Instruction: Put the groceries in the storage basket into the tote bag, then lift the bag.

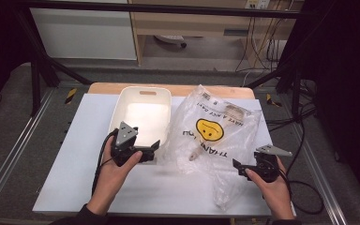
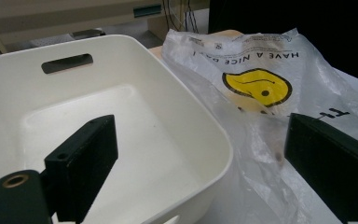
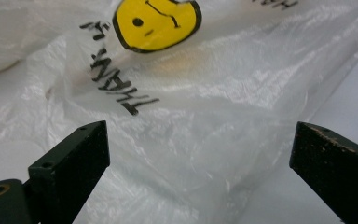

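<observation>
A clear plastic bag printed with a yellow smiley face lies crumpled on the white table, right of a white plastic tub. Something pale and long shows faintly inside the bag. My left gripper is open at the tub's near right corner, one jaw over the tub and the other over the bag. My right gripper is open at the bag's near right part, its jaws spread either side of the crinkled plastic, nothing pinched.
The white board covers a wooden table with bare room at left and near front. Beyond stand black frame posts, a wooden shelf and cables on the floor.
</observation>
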`<action>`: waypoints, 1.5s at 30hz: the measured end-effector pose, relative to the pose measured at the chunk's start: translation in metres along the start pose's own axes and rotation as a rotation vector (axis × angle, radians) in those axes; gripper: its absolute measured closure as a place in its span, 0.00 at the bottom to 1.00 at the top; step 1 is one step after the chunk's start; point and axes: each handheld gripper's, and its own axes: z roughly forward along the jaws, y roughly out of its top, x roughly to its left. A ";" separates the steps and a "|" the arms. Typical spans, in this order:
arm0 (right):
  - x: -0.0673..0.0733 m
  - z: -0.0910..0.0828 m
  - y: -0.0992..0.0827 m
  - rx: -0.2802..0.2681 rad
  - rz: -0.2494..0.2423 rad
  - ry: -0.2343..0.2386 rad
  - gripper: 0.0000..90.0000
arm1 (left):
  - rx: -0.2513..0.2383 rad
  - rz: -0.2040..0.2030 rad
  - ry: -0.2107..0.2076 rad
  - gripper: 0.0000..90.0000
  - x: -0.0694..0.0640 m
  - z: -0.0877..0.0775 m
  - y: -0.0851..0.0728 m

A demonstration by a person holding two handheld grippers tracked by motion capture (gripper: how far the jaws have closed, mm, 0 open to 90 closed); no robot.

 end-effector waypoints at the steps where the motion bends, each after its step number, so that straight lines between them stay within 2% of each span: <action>1: -0.001 0.000 -0.002 0.009 0.002 -0.002 0.07 | -0.002 -0.001 0.001 0.10 0.001 -0.001 0.000; 4: -0.004 0.003 -0.008 0.042 0.010 -0.017 0.06 | -0.006 -0.011 0.010 0.10 0.007 -0.002 -0.001; 7: -0.006 0.008 -0.011 0.071 0.031 -0.010 0.06 | -0.010 -0.030 0.019 0.10 0.014 -0.004 -0.002; 12: -0.005 0.018 -0.018 0.146 0.013 -0.007 0.07 | -0.015 -0.059 0.035 0.10 0.025 -0.009 -0.004; 15: -0.003 0.022 -0.019 0.167 0.010 0.009 0.08 | -0.022 -0.069 0.041 0.10 0.030 -0.013 -0.003; 20: 0.008 0.027 -0.020 0.188 -0.034 0.029 0.11 | -0.026 -0.083 0.047 0.10 0.034 -0.016 -0.004; 24: 0.014 0.027 -0.020 0.187 -0.065 0.038 0.21 | -0.029 -0.091 0.047 0.11 0.036 -0.018 -0.004; 26: 0.017 0.028 -0.020 0.183 -0.093 0.019 0.29 | -0.030 -0.092 0.047 0.11 0.036 -0.019 -0.005; 30: 0.018 0.026 -0.021 0.178 -0.143 -0.016 0.50 | -0.030 -0.094 0.043 0.11 0.035 -0.019 -0.005; 37: 0.015 0.026 -0.018 0.167 -0.149 0.012 0.93 | -0.031 -0.091 0.040 0.11 0.032 -0.020 -0.004; 40: 0.012 0.026 -0.018 0.169 -0.133 0.041 0.99 | -0.031 -0.093 0.034 0.11 0.030 -0.021 -0.005; 45: 0.007 0.021 -0.019 0.179 -0.119 0.057 1.00 | -0.025 -0.083 0.025 0.11 0.026 -0.021 -0.005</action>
